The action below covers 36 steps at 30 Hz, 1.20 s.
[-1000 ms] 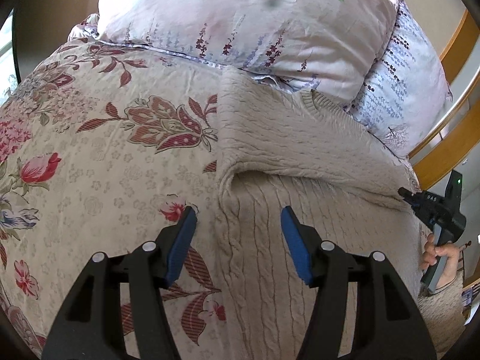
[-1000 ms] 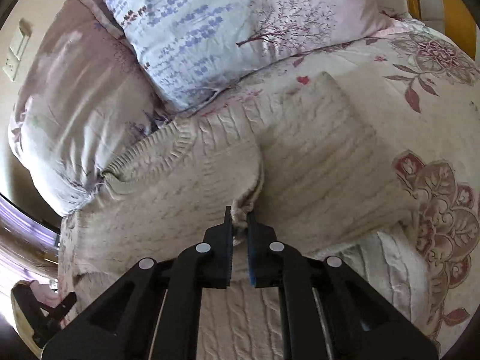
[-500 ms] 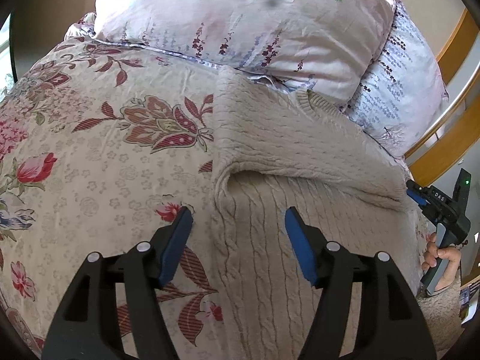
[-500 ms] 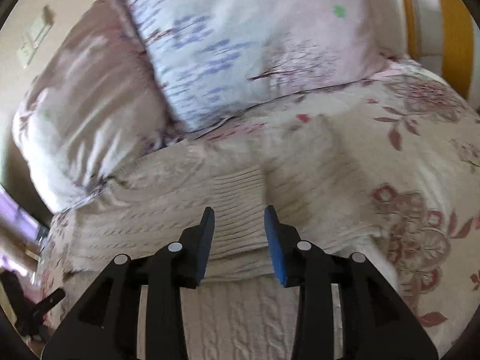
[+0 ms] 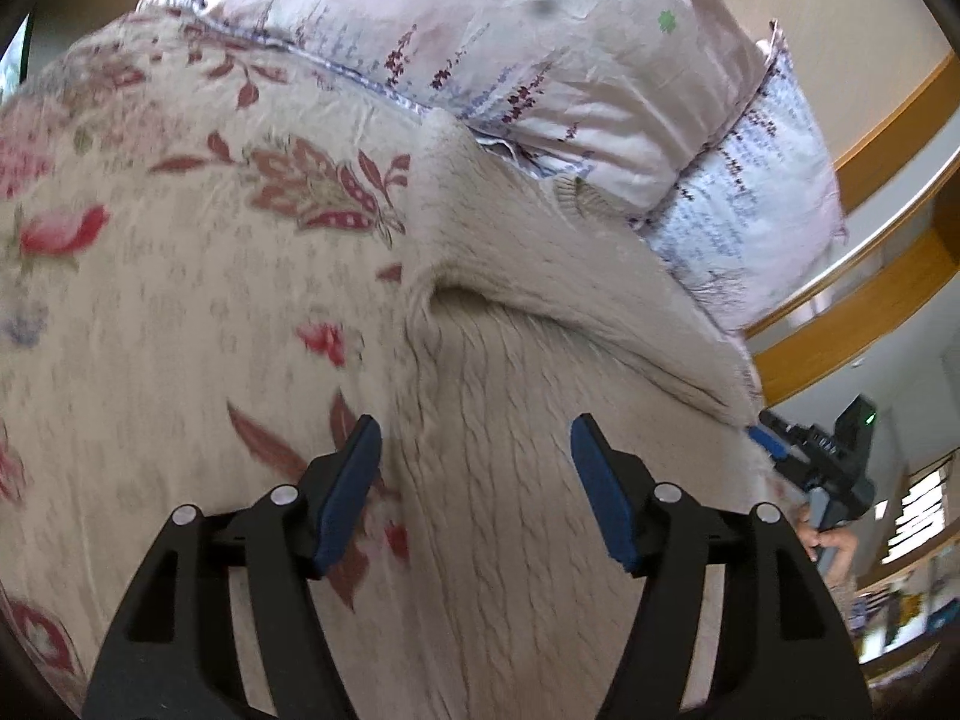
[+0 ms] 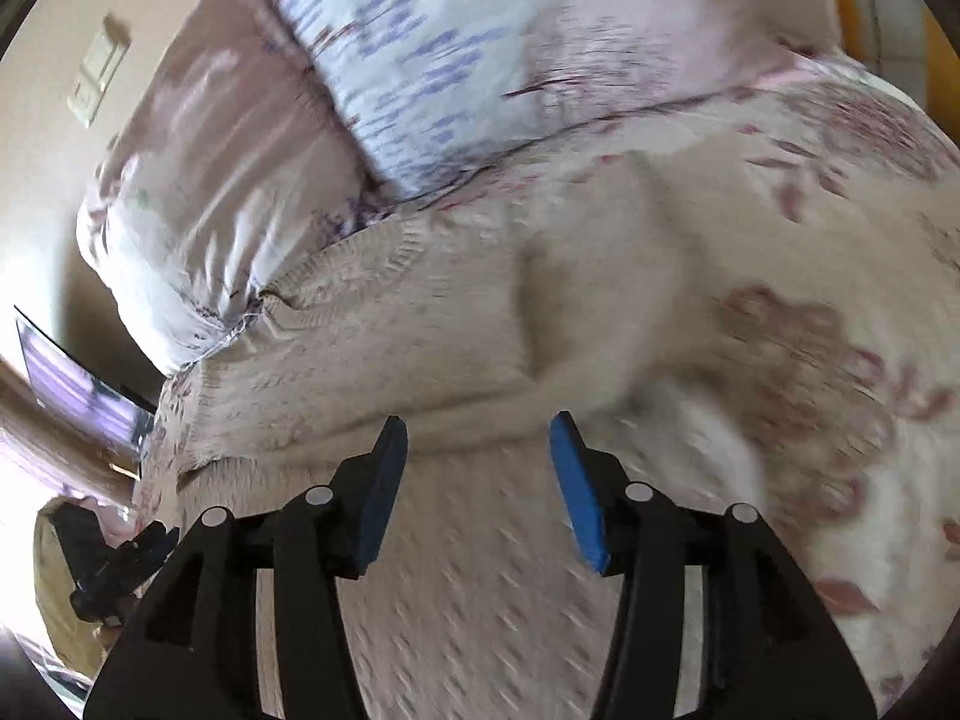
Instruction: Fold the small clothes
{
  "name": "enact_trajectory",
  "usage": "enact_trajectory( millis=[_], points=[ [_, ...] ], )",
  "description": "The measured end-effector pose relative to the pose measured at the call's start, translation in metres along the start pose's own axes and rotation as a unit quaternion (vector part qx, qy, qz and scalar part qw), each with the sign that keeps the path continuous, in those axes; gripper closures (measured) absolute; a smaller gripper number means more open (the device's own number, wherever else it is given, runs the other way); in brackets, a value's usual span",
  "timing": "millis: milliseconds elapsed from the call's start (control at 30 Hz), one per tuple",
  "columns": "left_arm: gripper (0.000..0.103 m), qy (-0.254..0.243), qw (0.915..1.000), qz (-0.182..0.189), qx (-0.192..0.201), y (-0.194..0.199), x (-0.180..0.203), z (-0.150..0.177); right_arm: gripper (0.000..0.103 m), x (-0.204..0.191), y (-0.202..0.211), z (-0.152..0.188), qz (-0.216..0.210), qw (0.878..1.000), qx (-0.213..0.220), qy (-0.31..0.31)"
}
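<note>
A cream cable-knit sweater [image 5: 540,312] lies on the floral bedspread with its sleeves folded across the chest. My left gripper [image 5: 474,468] is open and empty above the sweater's lower left edge. My right gripper [image 6: 477,474] is open and empty above the sweater [image 6: 420,348], just below the folded sleeve's edge. The right gripper also shows at the right edge of the left wrist view [image 5: 822,468]. The left gripper shows at the lower left of the right wrist view [image 6: 114,558].
The floral bedspread [image 5: 180,276] spreads left of the sweater. Two pillows [image 5: 540,36] lean at the bed's head, touching the sweater's collar. A wooden headboard rail [image 5: 888,138] runs at the right.
My right gripper let go of the folded sleeve, opened wide and drew back. My left gripper stayed open and moved slightly closer to the sweater.
</note>
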State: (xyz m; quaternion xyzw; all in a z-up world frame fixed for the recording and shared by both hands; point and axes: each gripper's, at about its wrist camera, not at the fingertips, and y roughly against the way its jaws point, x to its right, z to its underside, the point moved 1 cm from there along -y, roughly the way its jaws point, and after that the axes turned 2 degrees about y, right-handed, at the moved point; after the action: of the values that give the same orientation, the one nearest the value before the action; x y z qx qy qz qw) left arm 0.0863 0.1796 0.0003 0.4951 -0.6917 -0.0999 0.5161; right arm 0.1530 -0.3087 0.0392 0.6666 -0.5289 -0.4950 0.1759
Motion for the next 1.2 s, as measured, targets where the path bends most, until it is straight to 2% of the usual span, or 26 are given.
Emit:
enact_trajectory(
  millis=[133, 300, 467, 533, 633, 800, 933, 1100, 1200],
  points=[
    [0.042, 0.018, 0.9994, 0.027, -0.011, 0.008, -0.003, 0.013, 0.051, 0.031, 0.033, 0.015, 0.023, 1.000, 0.002, -0.017],
    [0.046, 0.026, 0.9984, 0.046, -0.020, 0.016, -0.001, 0.034, 0.051, 0.066, 0.056, 0.043, 0.033, 0.998, -0.010, -0.049],
    [0.052, 0.024, 0.9970, 0.067, -0.031, 0.023, 0.005, 0.059, 0.053, 0.078, 0.062, 0.071, -0.024, 0.997, -0.035, -0.067],
    [0.055, 0.018, 0.9964, 0.075, -0.036, 0.026, 0.008, 0.071, 0.057, 0.079, 0.063, 0.081, -0.043, 0.996, -0.041, -0.064],
    [0.058, 0.013, 0.9944, 0.096, -0.042, 0.031, 0.011, 0.087, 0.061, 0.079, 0.064, 0.100, -0.098, 0.992, -0.047, -0.068],
    [0.059, 0.011, 0.9887, 0.137, -0.059, 0.036, 0.011, 0.111, 0.069, 0.079, 0.068, 0.137, -0.163, 0.983, -0.051, -0.066],
    [0.066, 0.002, 0.9876, 0.141, -0.069, 0.037, 0.011, 0.125, 0.077, 0.074, 0.075, 0.156, -0.175, 0.982, -0.051, -0.045],
    [0.075, -0.007, 0.9877, 0.136, -0.076, 0.040, 0.013, 0.135, 0.080, 0.065, 0.080, 0.168, -0.178, 0.982, -0.057, -0.016],
    [0.094, -0.017, 0.9894, 0.120, -0.080, 0.039, 0.015, 0.139, 0.093, 0.056, 0.081, 0.169, -0.169, 0.984, -0.055, 0.008]
  ],
)
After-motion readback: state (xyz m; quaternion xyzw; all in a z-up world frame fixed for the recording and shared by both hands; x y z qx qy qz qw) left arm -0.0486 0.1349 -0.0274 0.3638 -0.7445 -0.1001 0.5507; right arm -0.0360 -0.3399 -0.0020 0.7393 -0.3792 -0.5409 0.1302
